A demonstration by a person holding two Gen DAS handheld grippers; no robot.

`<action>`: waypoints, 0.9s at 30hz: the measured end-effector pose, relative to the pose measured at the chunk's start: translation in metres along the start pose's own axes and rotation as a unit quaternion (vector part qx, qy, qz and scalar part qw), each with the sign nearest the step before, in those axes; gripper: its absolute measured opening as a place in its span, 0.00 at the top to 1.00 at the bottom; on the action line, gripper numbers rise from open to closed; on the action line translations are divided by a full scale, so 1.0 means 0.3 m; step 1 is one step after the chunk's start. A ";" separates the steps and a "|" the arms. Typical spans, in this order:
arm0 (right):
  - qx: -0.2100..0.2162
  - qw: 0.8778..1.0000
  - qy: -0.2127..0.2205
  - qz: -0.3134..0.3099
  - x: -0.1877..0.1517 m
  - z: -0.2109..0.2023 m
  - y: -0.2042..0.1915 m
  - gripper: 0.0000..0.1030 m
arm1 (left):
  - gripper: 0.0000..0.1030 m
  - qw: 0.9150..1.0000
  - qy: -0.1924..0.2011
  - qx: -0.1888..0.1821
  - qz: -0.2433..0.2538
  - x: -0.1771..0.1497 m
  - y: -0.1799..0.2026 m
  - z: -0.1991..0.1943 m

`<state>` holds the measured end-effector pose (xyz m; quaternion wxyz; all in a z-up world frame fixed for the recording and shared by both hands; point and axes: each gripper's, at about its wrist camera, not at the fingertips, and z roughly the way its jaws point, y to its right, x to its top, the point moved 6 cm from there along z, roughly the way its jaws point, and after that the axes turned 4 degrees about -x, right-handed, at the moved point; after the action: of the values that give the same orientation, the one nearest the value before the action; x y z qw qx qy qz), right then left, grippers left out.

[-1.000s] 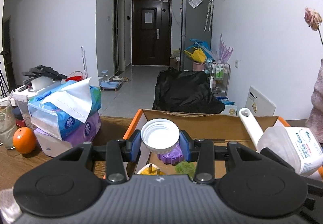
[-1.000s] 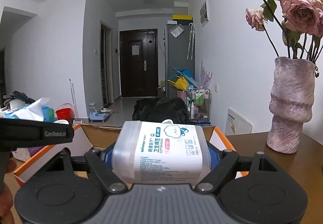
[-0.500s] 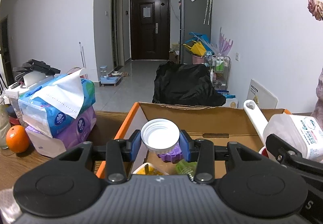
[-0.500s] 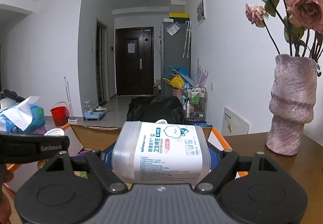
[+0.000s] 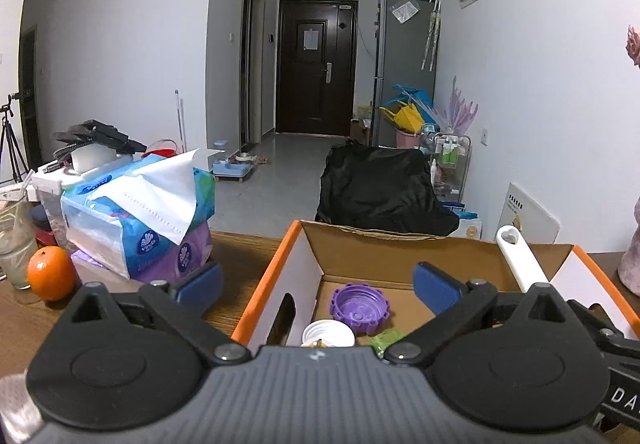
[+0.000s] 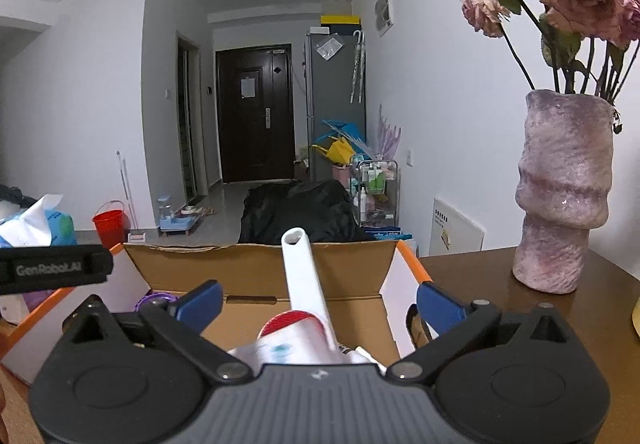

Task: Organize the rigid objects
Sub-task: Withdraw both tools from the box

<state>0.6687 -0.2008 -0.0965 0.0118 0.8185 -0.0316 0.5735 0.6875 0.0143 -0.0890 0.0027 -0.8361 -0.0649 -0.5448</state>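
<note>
An open cardboard box with orange edges (image 5: pixel 276 276) stands on the wooden table; it also shows in the right wrist view (image 6: pixel 256 276). My left gripper (image 5: pixel 318 286) is open and empty above the box's left side. Below it in the box lie a white cap (image 5: pixel 328 332), a purple lid (image 5: pixel 359 302) and a green piece (image 5: pixel 386 338). My right gripper (image 6: pixel 319 302) is open and empty above the box's right side. Below it lies the cotton-swab container (image 6: pixel 288 348), beside a white handle (image 6: pixel 306 284) that sticks up out of the box.
Stacked tissue packs (image 5: pixel 140 212), an orange (image 5: pixel 51 273) and a glass (image 5: pixel 14 240) sit left of the box. A pink vase with dried roses (image 6: pixel 564 196) stands on the table to the right. The floor, a black bag and a door lie beyond.
Both grippers have opened. The white cap has dropped from the left gripper into the box, and the cotton-swab container has dropped from the right gripper into the box.
</note>
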 end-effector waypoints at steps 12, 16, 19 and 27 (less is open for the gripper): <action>0.002 1.000 0.003 -0.003 0.009 -0.023 0.015 0.00 | 0.00 1.000 0.000 -0.002 -0.004 0.012 -0.022 -0.030; 0.004 1.000 0.008 -0.007 0.019 -0.047 0.025 0.00 | 0.00 1.000 0.006 -0.003 -0.008 0.024 -0.032 -0.063; 0.005 1.000 0.011 -0.012 0.023 -0.068 0.030 0.00 | 0.00 1.000 0.011 -0.006 -0.004 0.032 -0.034 -0.090; 0.008 1.000 0.013 -0.019 0.031 -0.122 0.047 0.00 | 0.00 0.999 0.021 -0.021 0.013 0.040 -0.029 -0.170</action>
<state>0.6367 -0.2132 -0.0755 0.0161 0.8113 -0.0113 0.5843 0.6449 0.0202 -0.0579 -0.0066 -0.8252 -0.0426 -0.5632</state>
